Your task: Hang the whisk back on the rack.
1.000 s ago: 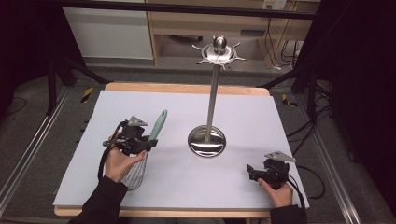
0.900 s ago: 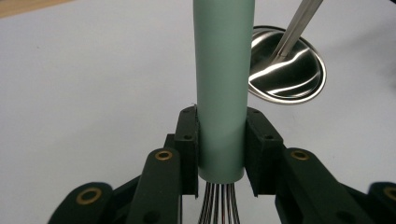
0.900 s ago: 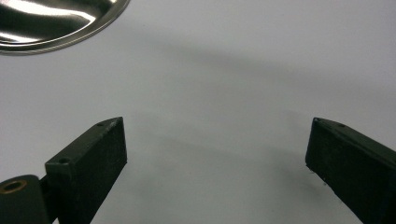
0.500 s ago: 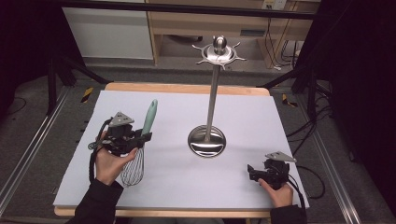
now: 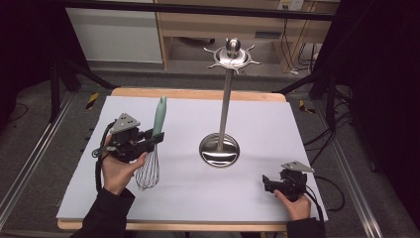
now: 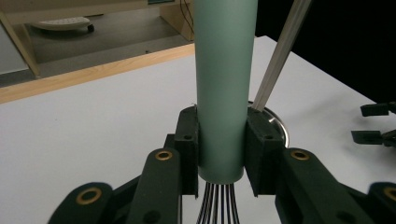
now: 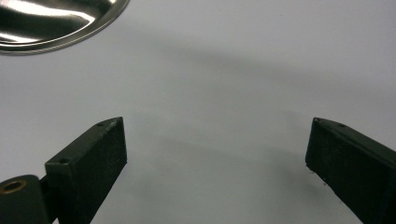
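the left gripper (image 5: 154, 138) is clamping the pale green cylindrical handle of a wire balloon whisk (image 5: 157, 121), both black pads pressing its lower end just above where the wires begin (the left gripper view is showing the handle (image 6: 223, 88) squeezed between the two jaws, wires fanning out below). the whisk is standing nearly upright, handle up, steel wire loops (image 5: 147, 168) hanging down over the left part of the white table mat (image 5: 188, 198); i cannot tell whether the loops are touching the mat. the tall polished steel utensil stand (image 5: 225, 99), with a round dished base and a crown of hooks on top, is standing mid-table, to the right of the whisk and apart from it. the right gripper (image 5: 266, 182) is resting on the mat near the front right corner, its jaws standing wide with nothing but bare mat between them; in the right gripper view the stand's base rim (image 7: 56, 23) is showing ahead.
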Demonstrator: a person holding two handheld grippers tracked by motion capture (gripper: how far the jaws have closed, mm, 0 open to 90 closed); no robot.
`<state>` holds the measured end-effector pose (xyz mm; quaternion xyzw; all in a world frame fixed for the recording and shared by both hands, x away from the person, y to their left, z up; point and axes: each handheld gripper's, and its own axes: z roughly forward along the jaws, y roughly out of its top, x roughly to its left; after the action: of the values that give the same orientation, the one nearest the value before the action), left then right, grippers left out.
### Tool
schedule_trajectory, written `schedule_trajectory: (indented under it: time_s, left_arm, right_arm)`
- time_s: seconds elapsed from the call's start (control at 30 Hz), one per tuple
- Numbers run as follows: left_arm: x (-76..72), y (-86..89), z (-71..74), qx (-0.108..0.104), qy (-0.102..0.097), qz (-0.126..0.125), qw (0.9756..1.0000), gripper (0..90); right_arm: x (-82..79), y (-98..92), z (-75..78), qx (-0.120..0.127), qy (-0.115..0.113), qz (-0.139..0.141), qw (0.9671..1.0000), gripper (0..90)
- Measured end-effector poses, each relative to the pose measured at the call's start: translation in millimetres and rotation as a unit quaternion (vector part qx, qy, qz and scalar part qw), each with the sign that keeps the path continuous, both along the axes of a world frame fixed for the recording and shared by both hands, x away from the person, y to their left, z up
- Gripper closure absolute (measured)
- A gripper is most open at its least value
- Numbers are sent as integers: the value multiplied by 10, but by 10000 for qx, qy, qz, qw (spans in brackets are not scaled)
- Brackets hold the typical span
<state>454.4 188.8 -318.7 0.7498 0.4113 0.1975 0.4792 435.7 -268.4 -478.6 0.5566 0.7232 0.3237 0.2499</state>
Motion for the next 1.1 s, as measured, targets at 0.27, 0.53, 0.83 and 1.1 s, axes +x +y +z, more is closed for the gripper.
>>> schedule_trajectory:
  time_s: [0.27, 0.53, 0.83, 1.1]
  left_arm:
    - [-22, -87, 160, -123, -250, -77, 9996, 688]
    - [-26, -140, 339, -221, -473, -167, 9985, 688]
    - [-9, -220, 416, -254, -584, -304, 9975, 688]
    - [22, -328, 480, -257, -649, -407, 9967, 688]
  right_arm:
    - [-2, 2, -5, 66, 20, -32, 10000, 58]
    - [11, -1, -8, 31, 15, -4, 10000, 58]
    - [12, 9, -12, -30, 15, -1, 10000, 58]
    - [17, 12, -16, -29, 33, -9, 10000, 58]
